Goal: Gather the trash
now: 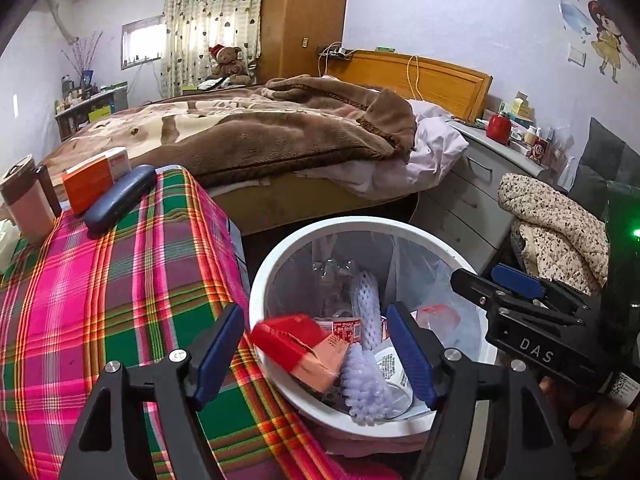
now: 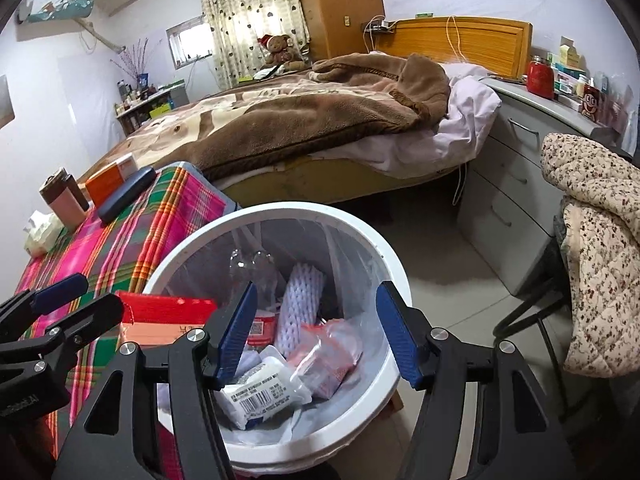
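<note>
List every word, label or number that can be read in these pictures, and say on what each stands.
"DAS": white letters on the black body of the right gripper.
Barcoded white packet in the trash bin: print too small to read.
Red carton: print blurred.
Orange box: unreadable.

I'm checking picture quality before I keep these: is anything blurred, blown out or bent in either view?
Left wrist view: the red box at the bin's rim is motion-smeared, the window is blown out, and a green light glares at the right edge. Right wrist view: the bin's contents are sharp, the curtain glows with backlight. Both views: fisheye bends the walls, with dark corners.
</note>
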The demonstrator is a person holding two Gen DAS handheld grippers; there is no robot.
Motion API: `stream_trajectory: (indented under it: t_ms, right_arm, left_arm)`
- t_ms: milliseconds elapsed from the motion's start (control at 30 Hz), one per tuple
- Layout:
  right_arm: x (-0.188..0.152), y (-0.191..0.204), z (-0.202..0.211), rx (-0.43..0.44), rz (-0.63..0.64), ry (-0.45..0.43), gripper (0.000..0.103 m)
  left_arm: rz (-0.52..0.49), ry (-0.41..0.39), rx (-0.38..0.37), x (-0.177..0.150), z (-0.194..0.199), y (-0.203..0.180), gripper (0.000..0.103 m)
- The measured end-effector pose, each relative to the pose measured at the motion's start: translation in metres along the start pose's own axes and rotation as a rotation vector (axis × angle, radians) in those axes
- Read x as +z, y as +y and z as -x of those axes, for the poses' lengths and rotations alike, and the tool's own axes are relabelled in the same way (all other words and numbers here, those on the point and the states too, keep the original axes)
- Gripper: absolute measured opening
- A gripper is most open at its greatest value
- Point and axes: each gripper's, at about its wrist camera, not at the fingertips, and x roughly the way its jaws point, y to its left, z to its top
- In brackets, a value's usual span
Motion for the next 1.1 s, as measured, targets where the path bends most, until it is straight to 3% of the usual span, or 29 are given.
stream_trajectory:
  t_ms: [300,800,1100]
  right_arm:
    - [-0.007,0.011,0.025,0.019,-0.001,-0.046,0.063]
    - [-0.035,0.038,0.090,0.024,0.058,-0.218,0.063]
    - [-0.055,0.050,0.113,-0.016,0.063,-0.281,0.063]
  left_arm:
    - [0.009,-0.063,0.042,-0.010,0.033,0.001,0.074]
    - [0.009,-0.233,0.167,-0.051,0.116,-0.005,0.074]
    - [0.008,-0.251,0.226,-0.077,0.147,-0.009,0.074]
